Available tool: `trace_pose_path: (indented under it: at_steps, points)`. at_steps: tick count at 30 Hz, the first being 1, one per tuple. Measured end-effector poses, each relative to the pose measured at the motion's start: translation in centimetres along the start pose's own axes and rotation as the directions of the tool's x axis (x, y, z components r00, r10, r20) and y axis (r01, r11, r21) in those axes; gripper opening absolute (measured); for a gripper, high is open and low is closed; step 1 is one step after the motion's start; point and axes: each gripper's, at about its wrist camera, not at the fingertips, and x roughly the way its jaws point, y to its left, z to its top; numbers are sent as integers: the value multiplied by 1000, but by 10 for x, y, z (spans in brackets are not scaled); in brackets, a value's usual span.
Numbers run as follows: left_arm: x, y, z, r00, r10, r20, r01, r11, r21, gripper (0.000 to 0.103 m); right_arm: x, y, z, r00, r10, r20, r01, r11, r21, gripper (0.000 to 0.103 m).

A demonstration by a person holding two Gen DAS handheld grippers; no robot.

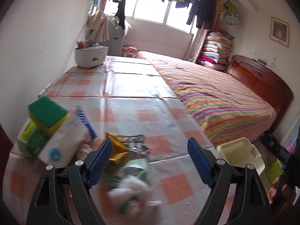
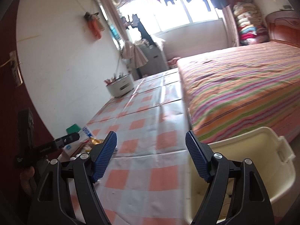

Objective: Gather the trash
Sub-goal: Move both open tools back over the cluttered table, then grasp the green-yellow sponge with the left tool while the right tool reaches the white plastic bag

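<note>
In the left wrist view my left gripper (image 1: 150,150) is open above trash on the checked tablecloth (image 1: 131,101): a blurred green and white wrapper (image 1: 135,170) with crumpled white plastic (image 1: 131,191) lies between the fingers, and a yellow and silver foil packet (image 1: 127,144) lies just beyond. A white carton with blue print (image 1: 69,136) and a green and yellow sponge (image 1: 47,113) lie to the left. My right gripper (image 2: 151,142) is open and empty over the table's near right edge, beside a cream bin (image 2: 243,161), which also shows in the left wrist view (image 1: 240,153).
A white round container (image 1: 91,55) stands at the table's far left by the wall. A bed with a striped cover (image 1: 215,97) runs along the table's right side. A dark red door (image 2: 11,93) is at the left. The left gripper's handle (image 2: 37,146) shows in the right wrist view.
</note>
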Motion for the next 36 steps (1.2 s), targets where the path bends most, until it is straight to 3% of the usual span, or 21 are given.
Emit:
trace_pose_path:
  at_steps: [6, 11, 14, 22, 26, 33, 36]
  points:
    - [-19, 72, 10, 994, 94, 47, -86, 986, -143, 80, 29, 41, -5, 995, 79, -56, -83, 995, -60, 75]
    - [-25, 131, 19, 987, 154, 50, -131, 940, -316, 80, 41, 56, -9, 989, 114, -90, -121, 989, -80, 75]
    - [-15, 151, 23, 988, 151, 14, -135, 918, -372, 80, 45, 60, -12, 986, 124, -108, -133, 988, -81, 75]
    - [24, 171, 28, 990, 100, -98, -132, 896, -425, 80, 49, 60, -12, 982, 139, -125, -148, 987, -67, 75]
    - [38, 185, 24, 987, 71, -148, -135, 860, -492, 80, 47, 59, -10, 982, 142, -122, -150, 987, -61, 75]
    - [50, 194, 28, 987, 67, -146, -135, 838, -529, 79, 49, 61, -12, 979, 157, -129, -164, 985, -51, 75]
    - [55, 196, 28, 985, 76, -153, -146, 839, -524, 56, 49, 63, -14, 978, 156, -135, -165, 985, -58, 75]
